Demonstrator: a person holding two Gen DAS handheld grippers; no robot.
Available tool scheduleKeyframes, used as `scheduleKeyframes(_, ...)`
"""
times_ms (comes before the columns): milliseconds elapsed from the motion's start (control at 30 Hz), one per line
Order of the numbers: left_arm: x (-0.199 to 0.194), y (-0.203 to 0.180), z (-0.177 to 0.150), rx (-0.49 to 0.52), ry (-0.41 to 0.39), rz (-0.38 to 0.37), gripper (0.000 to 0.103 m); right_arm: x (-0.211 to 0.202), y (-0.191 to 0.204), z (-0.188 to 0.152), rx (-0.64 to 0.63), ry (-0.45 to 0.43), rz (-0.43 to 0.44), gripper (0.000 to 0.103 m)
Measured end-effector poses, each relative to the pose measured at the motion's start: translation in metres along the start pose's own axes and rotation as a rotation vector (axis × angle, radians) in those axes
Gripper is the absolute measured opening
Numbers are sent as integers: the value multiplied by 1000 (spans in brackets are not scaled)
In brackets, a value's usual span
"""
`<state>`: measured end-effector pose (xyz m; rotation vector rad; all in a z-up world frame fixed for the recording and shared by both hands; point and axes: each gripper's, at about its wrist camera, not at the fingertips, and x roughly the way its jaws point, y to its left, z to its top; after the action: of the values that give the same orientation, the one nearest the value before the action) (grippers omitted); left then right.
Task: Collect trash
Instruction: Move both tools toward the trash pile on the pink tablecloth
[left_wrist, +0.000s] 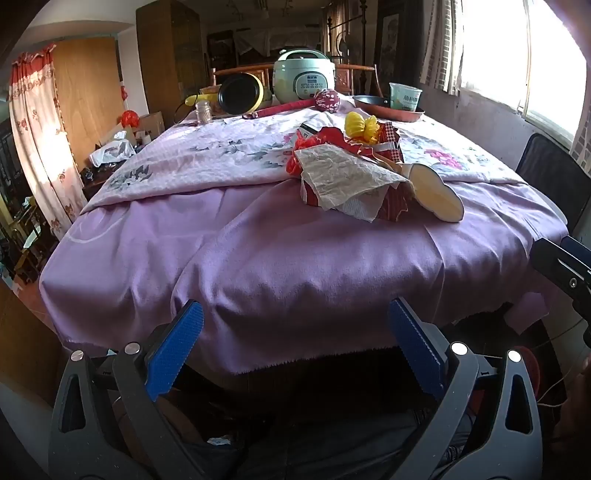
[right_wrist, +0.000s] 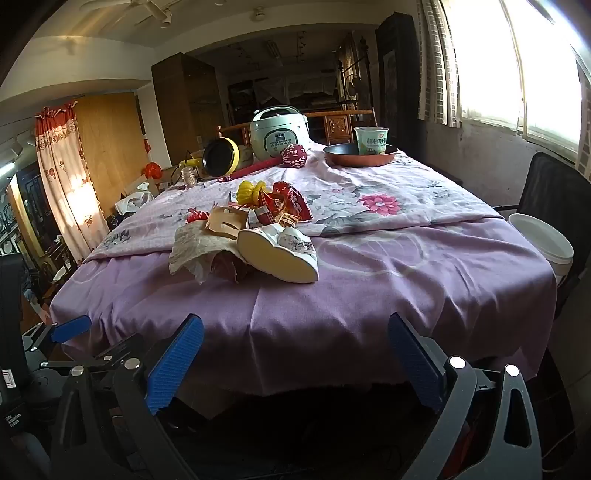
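A pile of trash lies on the purple-clothed table (left_wrist: 295, 266): crumpled paper (left_wrist: 343, 173), red wrappers (left_wrist: 388, 138), a yellow plastic piece (left_wrist: 360, 125) and a white shoe (left_wrist: 439, 192) on its side. The right wrist view shows the same paper (right_wrist: 195, 247), red wrappers (right_wrist: 291, 206), yellow piece (right_wrist: 251, 192) and shoe (right_wrist: 280, 254). My left gripper (left_wrist: 295, 354) is open and empty, low before the table's front edge. My right gripper (right_wrist: 295, 358) is open and empty, also before the front edge. A white bucket (right_wrist: 543, 240) stands at the table's right side.
At the far end stand a rice cooker (left_wrist: 304, 75), a yellow pan (left_wrist: 242, 94), a red-handled massage hammer (left_wrist: 295, 105), a glass jar (left_wrist: 204, 112) and a frying pan (right_wrist: 360, 155) holding a paper cup (right_wrist: 371, 140). A black chair (right_wrist: 554, 192) stands right.
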<state>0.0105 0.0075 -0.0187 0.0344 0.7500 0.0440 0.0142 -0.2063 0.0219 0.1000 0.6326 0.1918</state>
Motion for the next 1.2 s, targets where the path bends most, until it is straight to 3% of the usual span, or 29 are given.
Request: scheduleKeyframes(1200, 10, -2, -1, -12, 36, -18, 96, 6, 1, -5, 6, 12, -3, 98)
